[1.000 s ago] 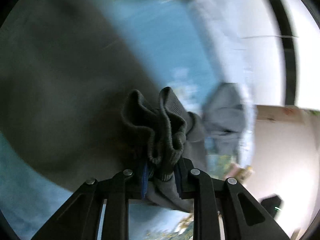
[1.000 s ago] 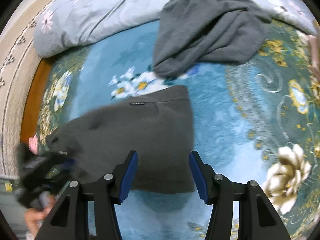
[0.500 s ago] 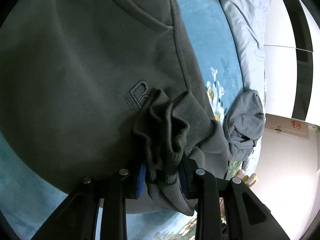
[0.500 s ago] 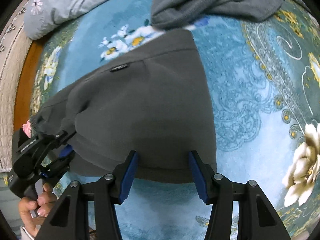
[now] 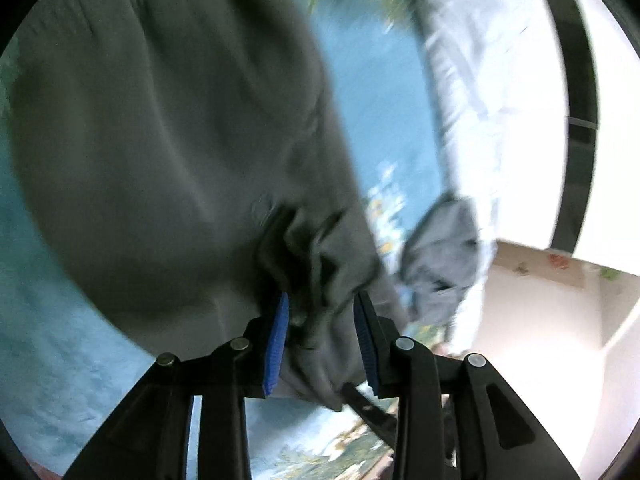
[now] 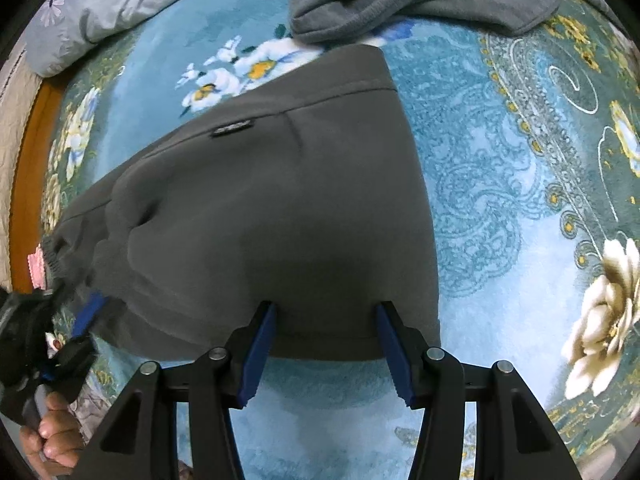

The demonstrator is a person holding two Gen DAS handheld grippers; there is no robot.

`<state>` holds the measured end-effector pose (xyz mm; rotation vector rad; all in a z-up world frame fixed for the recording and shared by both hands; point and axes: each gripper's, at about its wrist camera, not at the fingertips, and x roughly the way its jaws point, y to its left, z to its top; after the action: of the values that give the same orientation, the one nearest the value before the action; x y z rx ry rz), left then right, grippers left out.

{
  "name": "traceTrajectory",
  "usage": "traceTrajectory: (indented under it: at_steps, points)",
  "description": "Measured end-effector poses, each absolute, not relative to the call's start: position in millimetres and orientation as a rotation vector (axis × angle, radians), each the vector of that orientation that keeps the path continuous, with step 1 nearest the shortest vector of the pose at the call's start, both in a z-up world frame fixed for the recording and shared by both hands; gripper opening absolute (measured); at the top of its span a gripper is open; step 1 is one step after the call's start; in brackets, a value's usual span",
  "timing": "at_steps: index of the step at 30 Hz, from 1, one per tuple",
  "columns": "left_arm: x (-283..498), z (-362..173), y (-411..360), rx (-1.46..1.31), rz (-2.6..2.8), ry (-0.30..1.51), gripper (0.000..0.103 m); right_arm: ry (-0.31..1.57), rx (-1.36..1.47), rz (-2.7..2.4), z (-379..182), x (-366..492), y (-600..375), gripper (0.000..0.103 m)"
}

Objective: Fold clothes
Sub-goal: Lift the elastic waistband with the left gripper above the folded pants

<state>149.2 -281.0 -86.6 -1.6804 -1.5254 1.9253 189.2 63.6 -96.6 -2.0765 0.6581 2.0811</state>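
Blue floral bedding filled the left wrist view, blurred, with a pale quilt toward 1 o'clock. We saw the left gripper with its blue pads slightly parted around a bunched cuff of the dark grey sweatshirt, whose body spread toward 10 o'clock; whether the pads pinched it we could not tell. A lighter grey garment lay at 3 o'clock. From the right wrist, the right gripper stood spread wide, empty, just above the sweatshirt's near hem. At 8 o'clock a hand held the other gripper.
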Motion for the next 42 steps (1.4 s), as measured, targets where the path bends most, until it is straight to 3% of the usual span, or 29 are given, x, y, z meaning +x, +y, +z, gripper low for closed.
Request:
traceTrajectory:
  at_steps: [1, 6, 9, 12, 16, 20, 26, 32, 42]
  points:
    - [153.0, -78.6, -297.9, -1.627, 1.966, -1.551, 0.048, 0.651, -2.077, 2.087, -93.8, 189.0, 61.8, 0.055]
    - [173.6, -69.4, -384.0, -1.533, 2.162, -1.685, 0.057, 0.633, -2.052, 2.102, -79.5, 188.5, 55.3, 0.055]
    - [180.8, -88.5, -407.1, -1.560, 2.172, -1.761, 0.058, 0.612, -2.040, 2.109, -71.7, 183.8, 50.0, 0.055]
    - [187.5, -110.2, -426.8, -1.592, 2.166, -1.837, 0.069, 0.589, -2.033, 2.125, -64.3, 175.6, 42.1, 0.055]
    - [180.1, -131.4, -428.2, -1.597, 2.117, -1.901, 0.070, 0.541, -2.034, 2.158, -54.4, 164.4, 28.4, 0.055]
    - [166.7, -140.3, -414.1, -1.626, 2.098, -1.850, 0.070, 0.482, -2.045, 2.190, -46.1, 156.8, 11.8, 0.055]
    - [159.7, -143.3, -405.1, -1.668, 2.087, -1.804, 0.067, 0.466, -2.056, 2.208, -43.9, 156.8, 10.0, 0.055]
    - [166.8, -130.2, -405.6, -1.699, 2.129, -1.768, 0.046, 0.480, -2.038, 2.227, -43.2, 155.3, 15.8, 0.055]
    - [162.2, -43.4, -363.5, -1.629, 2.359, -1.404, 0.039, 0.586, -1.963, 2.266, -25.1, 164.7, 45.0, 0.055]
